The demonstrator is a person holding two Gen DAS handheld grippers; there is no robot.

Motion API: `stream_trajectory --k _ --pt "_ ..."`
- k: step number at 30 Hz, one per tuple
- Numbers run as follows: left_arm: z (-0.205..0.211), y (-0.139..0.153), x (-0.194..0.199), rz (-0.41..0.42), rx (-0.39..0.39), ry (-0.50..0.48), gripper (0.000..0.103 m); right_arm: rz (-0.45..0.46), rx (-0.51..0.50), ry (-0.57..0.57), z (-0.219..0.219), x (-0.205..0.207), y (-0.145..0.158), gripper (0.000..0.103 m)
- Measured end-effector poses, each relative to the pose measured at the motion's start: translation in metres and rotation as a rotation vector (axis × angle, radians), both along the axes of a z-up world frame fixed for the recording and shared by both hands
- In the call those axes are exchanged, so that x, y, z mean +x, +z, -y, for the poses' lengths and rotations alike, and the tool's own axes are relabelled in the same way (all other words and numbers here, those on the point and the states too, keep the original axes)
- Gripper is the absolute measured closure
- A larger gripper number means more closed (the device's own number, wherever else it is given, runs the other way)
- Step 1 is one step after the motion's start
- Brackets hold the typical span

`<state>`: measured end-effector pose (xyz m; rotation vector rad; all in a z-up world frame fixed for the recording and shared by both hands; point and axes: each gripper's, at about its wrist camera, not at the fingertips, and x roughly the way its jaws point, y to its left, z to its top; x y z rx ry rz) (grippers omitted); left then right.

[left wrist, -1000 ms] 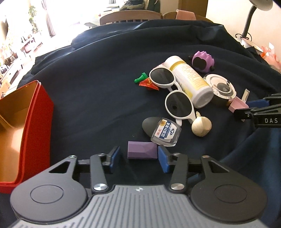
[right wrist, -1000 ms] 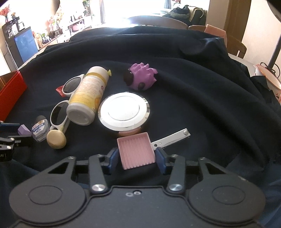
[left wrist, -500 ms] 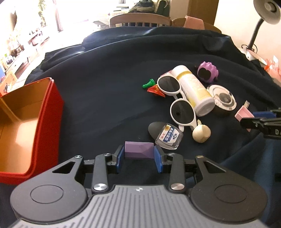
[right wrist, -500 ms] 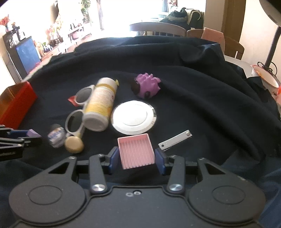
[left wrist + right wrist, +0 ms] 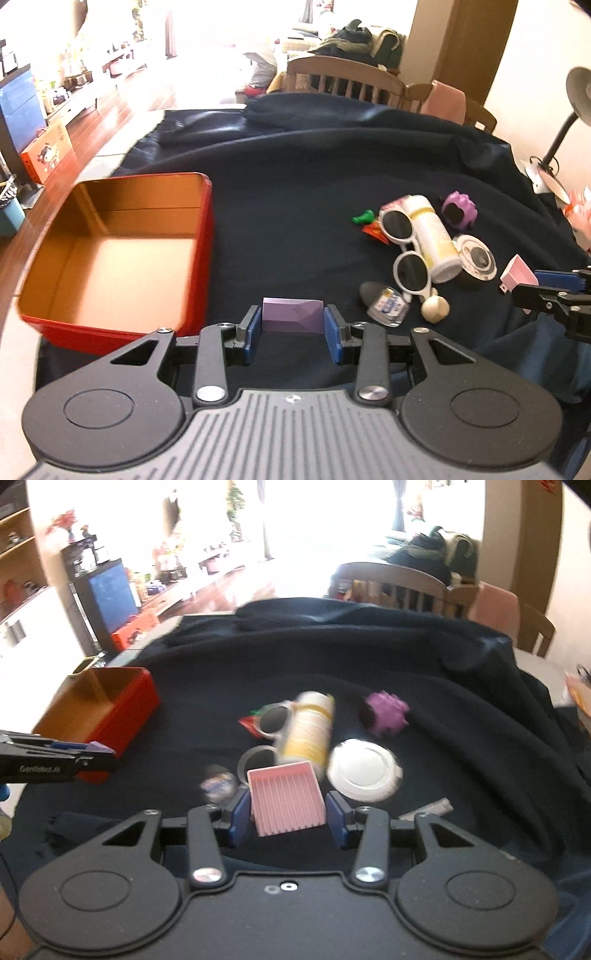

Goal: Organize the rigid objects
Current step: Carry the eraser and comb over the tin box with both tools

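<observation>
1. Purple block [image 5: 291, 315] sits between the blue pads of the left gripper [image 5: 291, 332], clamped on both short sides and held clear of the dark cloth [image 5: 295, 192]. It looks faceted, hard and light; a side-to-side pinch on its flat ends should suit it, with little risk of crushing.
2. Pink ridged tray [image 5: 284, 801] is pinched in the right gripper [image 5: 286, 818], tilted, with its ribbed face toward the camera. It is probably thin rigid plastic, light, and may twist in the grip if squeezed near a corner.
3. Red tin box [image 5: 122, 251], open and with nothing inside, stands on the cloth just left of the left gripper; judged to be the drop-off place.
4. The loose pile lies well to the right of the box: white sunglasses [image 5: 404, 243] against a white bottle [image 5: 432, 232], a purple spiky toy [image 5: 460, 208], a round silver compact [image 5: 476, 256], a small clear case [image 5: 386, 306], a cream knob-shaped piece [image 5: 436, 308] and a green toy piece [image 5: 364, 217].
5. Sunglasses appear the most fragile; the bottle may roll.
6. The right wrist view is blurred, so fine detail there is unreliable.
</observation>
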<state>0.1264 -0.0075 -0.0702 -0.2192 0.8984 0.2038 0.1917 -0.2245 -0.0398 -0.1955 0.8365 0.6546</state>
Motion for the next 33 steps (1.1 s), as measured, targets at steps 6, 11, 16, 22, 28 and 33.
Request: stream_trajectory --k 6,11,16,22,28,33 --pt "-0.039 0.011 -0.012 0.010 -0.033 0.030 0.068 0.020 0.010 0.061 -0.036 -0.012 0.021 0.059" --pt "-0.075 0.018 -0.016 0.014 -0.045 0.027 0.068 -0.003 0.038 0.093 -0.076 -0.019 0.035 0.059" --pt "-0.112 0.020 -0.010 0.023 -0.062 0.017 0.068 -0.007 0.044 0.143 -0.126 -0.029 0.042 0.059" --pt "-0.155 0.014 0.010 0.021 -0.056 0.005 0.068 0.005 0.018 0.206 -0.195 -0.038 0.036 0.059" --pt "-0.193 -0.004 0.040 0.003 -0.044 0.000 0.068 -0.025 -0.039 0.243 -0.257 -0.035 0.015 0.059" --pt "-0.213 -0.019 0.058 -0.010 -0.031 -0.007 0.068 -0.037 -0.067 0.235 -0.286 -0.025 -0.003 0.059"
